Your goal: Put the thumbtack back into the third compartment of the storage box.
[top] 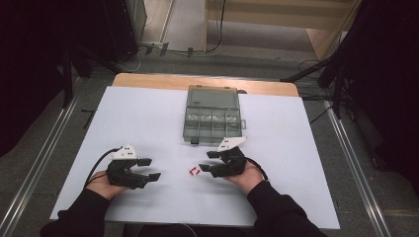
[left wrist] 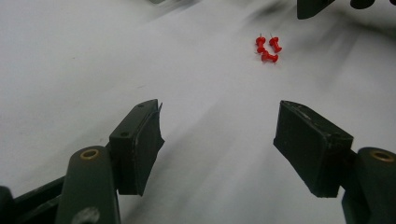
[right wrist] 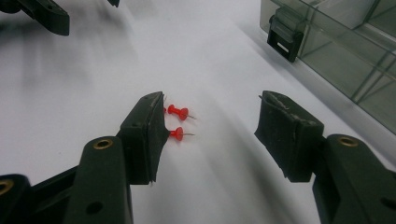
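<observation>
A person is leaning both forearms in from the near edge of the white tabletop (top: 148,113), each hand wrapped around a hand-held gripper. The left hand (top: 101,185) is lying low on the surface with its palm turned inward, and the left hand-held gripper (top: 149,169) is pointing toward the middle of the tabletop, its jaws spread wide with nothing between them. The right hand (top: 247,175) is mirroring that pose, and the right hand-held gripper (top: 208,161) is pointing back toward the left one, its jaws likewise standing wide apart and holding nothing.

A small cluster of red push pins (top: 193,171) is lying on the tabletop between the two hand-held grippers, just beside the right one's tips and well clear of the left one's. In the right gripper view the pins are sitting right against the inner face of one jaw, partly hidden behind it; whether they are touching it cannot be told.

A translucent grey compartment box (top: 213,116) is sitting farther back, near the middle of the tabletop, with its lid open and its black latch (top: 194,140) facing the person.
</observation>
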Tool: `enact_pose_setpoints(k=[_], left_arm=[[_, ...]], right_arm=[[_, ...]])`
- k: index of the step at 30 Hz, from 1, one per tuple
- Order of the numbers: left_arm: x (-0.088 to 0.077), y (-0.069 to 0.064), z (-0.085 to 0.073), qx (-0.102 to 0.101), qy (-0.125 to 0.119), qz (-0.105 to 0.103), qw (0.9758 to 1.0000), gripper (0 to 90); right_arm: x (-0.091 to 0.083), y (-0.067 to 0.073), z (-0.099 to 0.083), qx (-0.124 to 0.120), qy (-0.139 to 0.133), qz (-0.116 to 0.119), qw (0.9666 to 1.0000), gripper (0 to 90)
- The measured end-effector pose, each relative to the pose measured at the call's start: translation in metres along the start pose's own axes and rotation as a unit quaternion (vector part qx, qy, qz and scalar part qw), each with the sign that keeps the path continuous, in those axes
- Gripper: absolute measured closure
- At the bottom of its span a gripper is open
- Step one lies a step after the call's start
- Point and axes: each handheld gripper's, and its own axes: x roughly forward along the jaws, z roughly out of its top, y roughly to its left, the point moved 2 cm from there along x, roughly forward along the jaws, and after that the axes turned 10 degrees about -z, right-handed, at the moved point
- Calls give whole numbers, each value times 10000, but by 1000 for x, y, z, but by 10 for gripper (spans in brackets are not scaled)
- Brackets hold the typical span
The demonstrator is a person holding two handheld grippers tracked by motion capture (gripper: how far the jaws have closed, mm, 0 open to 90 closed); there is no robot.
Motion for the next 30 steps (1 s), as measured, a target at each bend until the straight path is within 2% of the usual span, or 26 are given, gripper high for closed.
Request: enact_pose_setpoints(k=[7, 8, 10, 16, 30], left_arm=[[0, 0, 0, 3, 0, -15, 10000, 307], [-1, 0, 0, 1, 62, 15, 10000, 307], [0, 0, 0, -7, -19, -7, 10000, 307], [0, 1, 0, 5, -28, -10, 10000, 307], [0, 1, -1, 7, -21, -16, 10000, 307]], right_arm=[[5, 2, 3, -10, -2, -1, 10000, 437], [6, 3, 3, -7, 35, 12, 10000, 438], [8, 4, 4, -35, 59, 16, 10000, 443], [13, 7, 7, -98, 129, 43, 9999, 459], [24, 12, 12, -242, 337, 81, 9991, 574]])
